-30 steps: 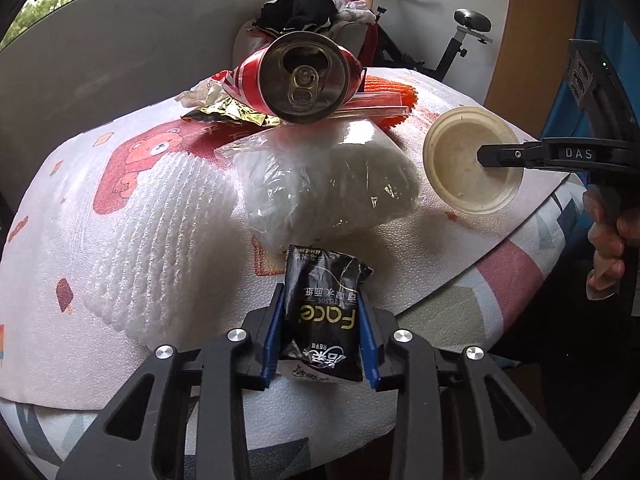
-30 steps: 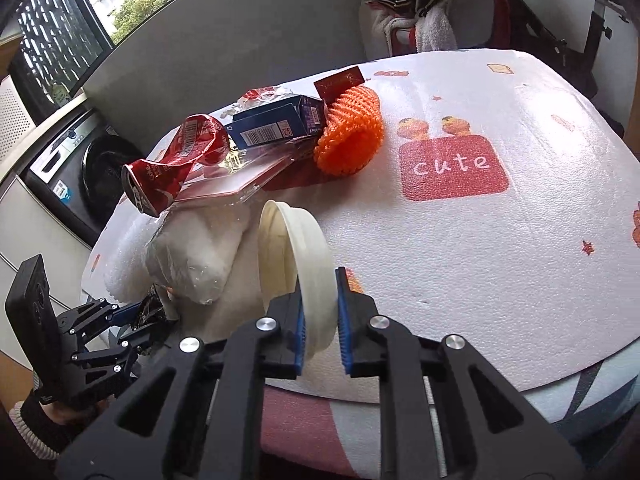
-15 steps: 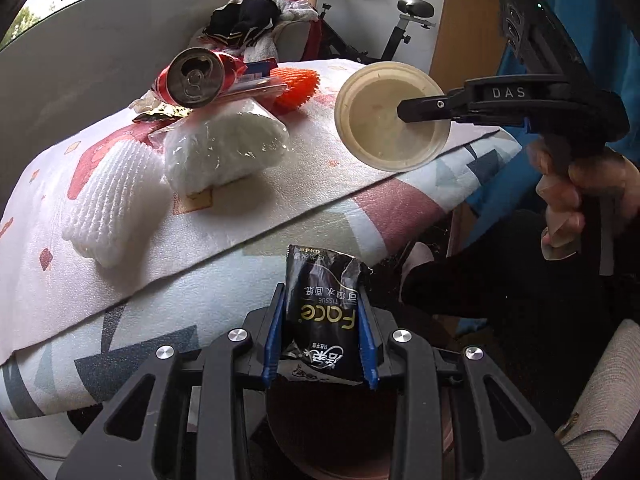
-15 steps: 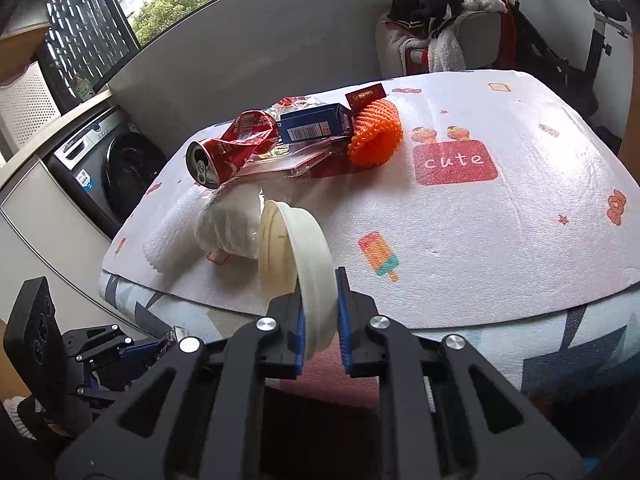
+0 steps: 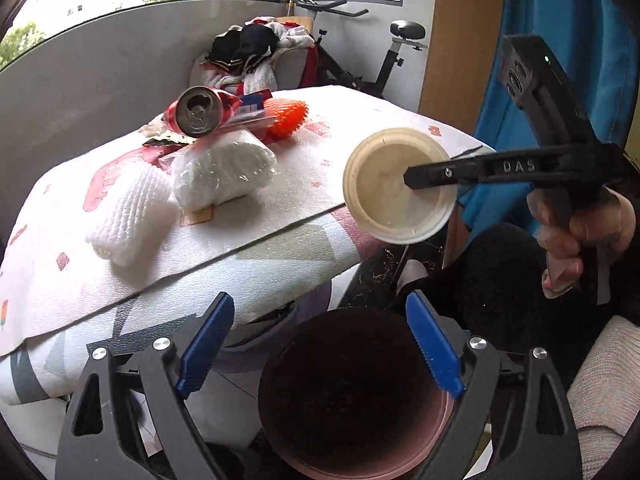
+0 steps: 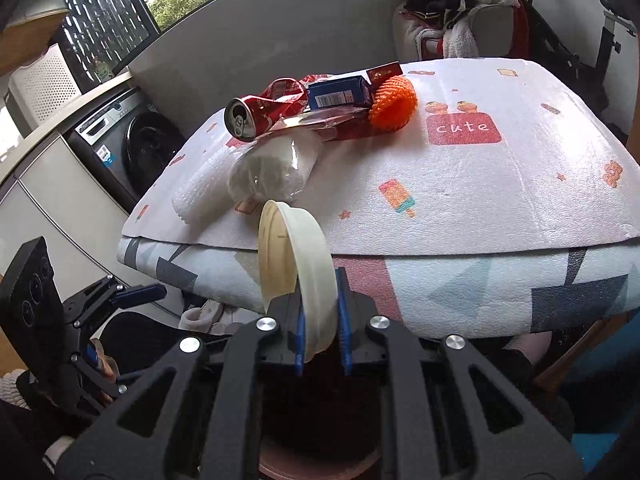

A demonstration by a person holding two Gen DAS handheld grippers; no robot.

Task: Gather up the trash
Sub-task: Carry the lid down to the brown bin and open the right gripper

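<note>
The right gripper (image 6: 320, 320) is clamped on the cream lid (image 6: 294, 264), edge-on above the bin (image 5: 352, 396); the left gripper (image 5: 320, 344), opening, holds nothing.

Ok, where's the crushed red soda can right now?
The crushed red soda can lies at the table's far left in both views, atop the litter pile, beside the blue carton and above the clear plastic bag.

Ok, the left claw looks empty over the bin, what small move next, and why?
Probably open the right claw: it grips the cream bowl by its rim above the dark bin, while the left claw, already opening, holds nothing.
</note>
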